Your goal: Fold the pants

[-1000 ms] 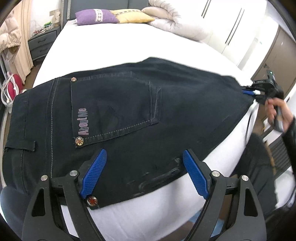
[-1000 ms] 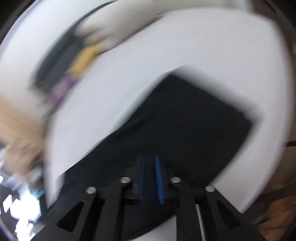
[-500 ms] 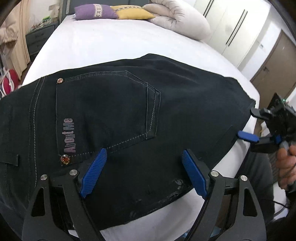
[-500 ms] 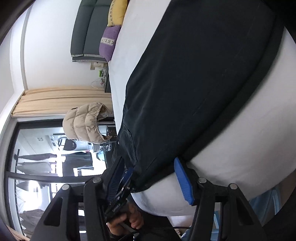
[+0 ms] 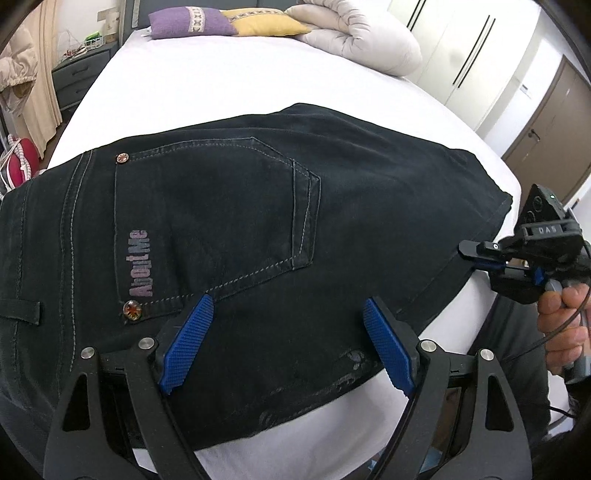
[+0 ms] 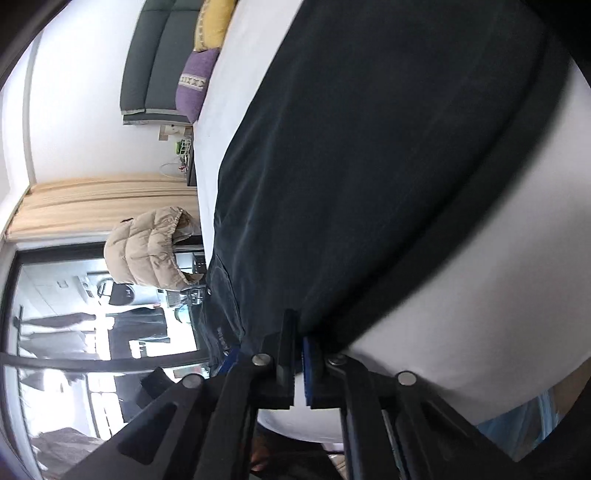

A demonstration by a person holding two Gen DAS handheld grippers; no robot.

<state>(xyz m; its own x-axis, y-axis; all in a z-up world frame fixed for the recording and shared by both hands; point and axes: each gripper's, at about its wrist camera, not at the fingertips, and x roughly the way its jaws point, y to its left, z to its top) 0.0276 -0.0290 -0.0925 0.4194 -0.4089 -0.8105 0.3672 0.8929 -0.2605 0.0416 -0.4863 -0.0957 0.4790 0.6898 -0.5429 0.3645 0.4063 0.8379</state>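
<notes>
Black jeans (image 5: pixel 258 229): flat across white bed (image 5: pixel 229 85), back pocket (image 5: pixel 214 218) up, near bed's front edge. Left gripper (image 5: pixel 284 343): spread wide, above the denim, nothing pinched. Right gripper (image 6: pixel 298 365): pressed together at the jeans' hem edge; cloth between pads cannot be told. Purple pillow (image 5: pixel 188 22), yellow pillow (image 5: pixel 266 23), rolled duvet (image 5: pixel 354 40) at headboard.

The left gripper (image 5: pixel 284 343) is held wide apart, angled steeply downward, nothing pinched between its blue pads (image 5: pixel 186 345). The right gripper (image 6: pixel 298 354) is rolled onto its side and clamped tight. It is gripped by the right hand (image 5: pixel 565 328), fingers wrapped round the handle.
</notes>
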